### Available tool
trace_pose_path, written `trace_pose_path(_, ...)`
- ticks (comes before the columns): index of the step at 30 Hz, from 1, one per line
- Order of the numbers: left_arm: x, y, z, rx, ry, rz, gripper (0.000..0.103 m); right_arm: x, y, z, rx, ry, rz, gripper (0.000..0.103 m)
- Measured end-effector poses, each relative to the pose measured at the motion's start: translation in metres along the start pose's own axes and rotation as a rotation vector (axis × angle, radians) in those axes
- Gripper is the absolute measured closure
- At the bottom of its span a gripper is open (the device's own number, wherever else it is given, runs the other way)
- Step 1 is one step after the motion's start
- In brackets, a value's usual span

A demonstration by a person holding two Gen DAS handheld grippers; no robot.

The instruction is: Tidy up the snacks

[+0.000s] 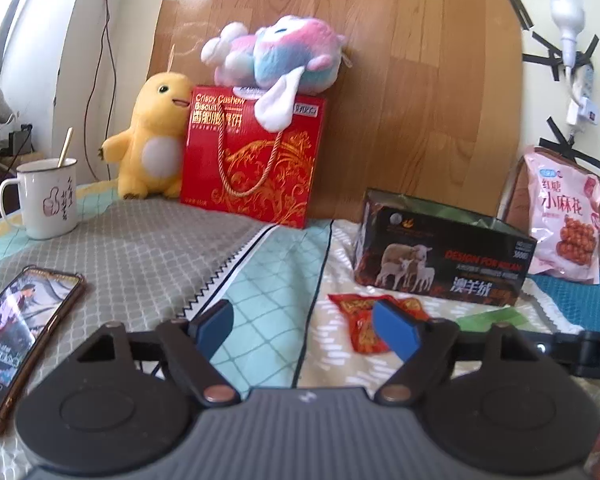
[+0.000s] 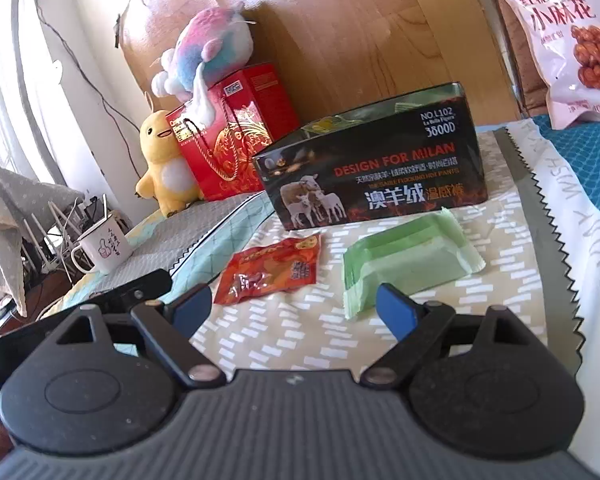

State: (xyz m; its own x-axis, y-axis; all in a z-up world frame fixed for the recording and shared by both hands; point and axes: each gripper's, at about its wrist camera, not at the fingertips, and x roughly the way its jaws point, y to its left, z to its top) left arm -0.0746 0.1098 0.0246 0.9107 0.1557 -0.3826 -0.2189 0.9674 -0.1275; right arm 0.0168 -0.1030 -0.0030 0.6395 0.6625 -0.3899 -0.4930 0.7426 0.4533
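Closest to us, the left gripper [image 1: 304,330] hangs low over a quilted bedspread [image 1: 140,248], blue pads spread apart with nothing between them. Our right gripper [image 2: 294,312] is likewise spread wide and empty.

Two loose snacks lie on the bedspread's pale patterned panel: a red snack packet [image 2: 272,270] just ahead of the left gripper's right pad, and a green wrapped snack [image 2: 410,264] beside it, just ahead of the right gripper's right pad. Behind both stands an open black tin [image 2: 374,168] printed with sheep, where we judge the snacks belong; green wrappers seem to show inside it.

To do this step well, we should settle one gripper squarely over a packet, pinch it across its narrow width near the middle so it does not droop, then lift clear of the tin's rim before letting go.

Counted: two loose packets, one tin, one pink snack bag [image 2: 564,36] at the far right edge, one red gift box [image 1: 252,160], two plush toys, one mug [image 1: 48,200], one phone [image 1: 16,336].
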Motion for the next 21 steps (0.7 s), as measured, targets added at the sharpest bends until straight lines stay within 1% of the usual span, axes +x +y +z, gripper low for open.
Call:
trace_pose_path(4, 0.004, -0.002, 0.001, 0.012, 0.025, 0.012, 0.022, 0.001, -0.001, 0.000, -0.002, 0.004, -0.004, 0.012)
trace_pose_path(9, 0.003, -0.001, 0.001, 0.012, 0.018, 0.007, 0.022, 0.001, -0.003, 0.001, -0.001, -0.005, -0.014, 0.012)
trace_pose_path(11, 0.003, -0.001, 0.001, 0.012, 0.017, 0.008, 0.022, -0.002, -0.002, 0.001, -0.002, -0.023, -0.027, 0.012)
trace_pose_path(13, 0.003, -0.001, 0.000, 0.011, 0.015, 0.007, 0.023, -0.008, 0.000, -0.001, -0.010, -0.069, -0.046, 0.012)
trace_pose_path(16, 0.003, -0.001, 0.000, 0.008, 0.012, 0.008, 0.024, -0.015, 0.003, -0.002, -0.026, -0.138, -0.087, 0.012)
trace_pose_path(21, 0.002, -0.001, 0.001, 0.009, 0.005, 0.008, 0.022, -0.018, -0.005, 0.002, 0.022, -0.183, -0.199, 0.012)
